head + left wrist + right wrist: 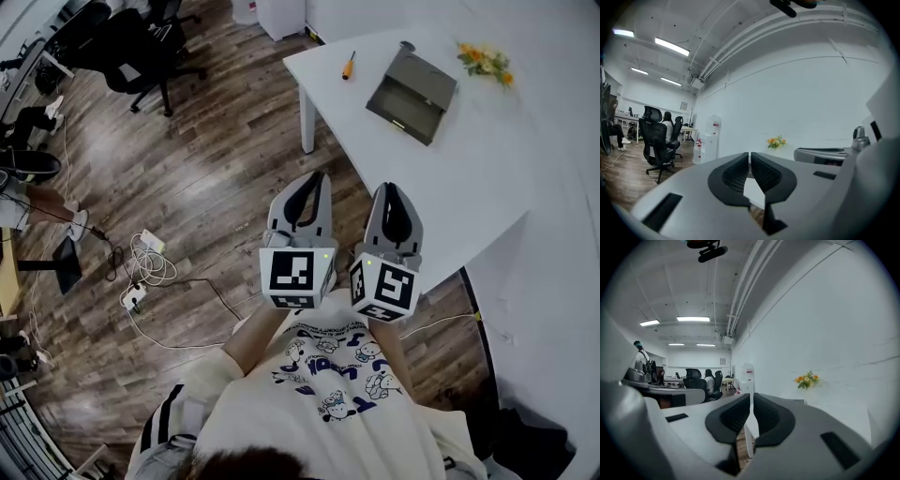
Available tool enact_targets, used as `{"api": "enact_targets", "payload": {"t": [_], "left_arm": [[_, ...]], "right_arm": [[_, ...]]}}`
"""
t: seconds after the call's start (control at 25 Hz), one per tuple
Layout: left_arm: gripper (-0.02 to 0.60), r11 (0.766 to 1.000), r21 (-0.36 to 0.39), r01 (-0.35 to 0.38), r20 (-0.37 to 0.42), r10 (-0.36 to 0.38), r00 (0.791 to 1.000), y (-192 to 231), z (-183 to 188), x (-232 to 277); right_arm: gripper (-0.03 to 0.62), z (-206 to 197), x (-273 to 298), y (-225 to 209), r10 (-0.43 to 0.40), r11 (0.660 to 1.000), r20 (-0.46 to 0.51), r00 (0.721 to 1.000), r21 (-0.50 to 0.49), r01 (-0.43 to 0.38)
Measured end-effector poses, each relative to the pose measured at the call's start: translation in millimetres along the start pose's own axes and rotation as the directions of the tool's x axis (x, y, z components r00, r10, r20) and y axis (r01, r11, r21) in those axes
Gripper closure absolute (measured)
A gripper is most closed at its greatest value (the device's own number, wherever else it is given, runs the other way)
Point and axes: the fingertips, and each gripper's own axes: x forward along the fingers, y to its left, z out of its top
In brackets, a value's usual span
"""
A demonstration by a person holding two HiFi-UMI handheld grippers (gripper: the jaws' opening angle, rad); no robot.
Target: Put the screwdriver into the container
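An orange-handled screwdriver (348, 66) lies near the far left corner of the white table (487, 169). To its right sits an open grey container (412, 95), a shallow box. My left gripper (309, 178) and right gripper (391, 189) are held side by side in front of my chest, well short of the table's near edge, both pointing toward the table. Each has its jaws shut with nothing between them. In the left gripper view (750, 154) and the right gripper view (751, 397) the jaw tips meet; neither view shows the screwdriver.
Orange and yellow flowers (486, 62) lie at the table's far side, also seen as flowers (776, 141) and flowers (806, 379). Black office chairs (131, 47) stand on the wooden floor at the far left. Cables and a power strip (141, 281) lie on the floor to my left.
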Motion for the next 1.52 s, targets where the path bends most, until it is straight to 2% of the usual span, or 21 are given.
{"api": "enact_targets", "payload": {"t": [0.44, 0.8, 1.12, 1.52], "left_arm": [[0.554, 0.998, 0.007, -0.055, -0.005, 0.055, 0.998, -10, -6, 36], [0.554, 0.995, -0.006, -0.103, -0.038, 0.102, 0.994, -11, -15, 55], [0.554, 0.995, -0.002, -0.101, -0.043, 0.101, 0.994, 2, -15, 87], [0.555, 0.998, -0.011, -0.067, -0.082, 0.066, 0.994, 29, -16, 155]], "right_arm": [[0.551, -9, 31, -26, 0.056, 0.998, -0.013, 0.998, 0.024, -0.055], [0.551, -11, 52, -34, 0.103, 0.994, -0.025, 0.994, 0.038, -0.102], [0.551, -13, 83, -36, 0.108, 0.993, -0.027, 0.994, 0.043, -0.107], [0.551, -17, 150, -43, 0.077, 0.996, -0.054, 0.996, 0.056, -0.074]]}}
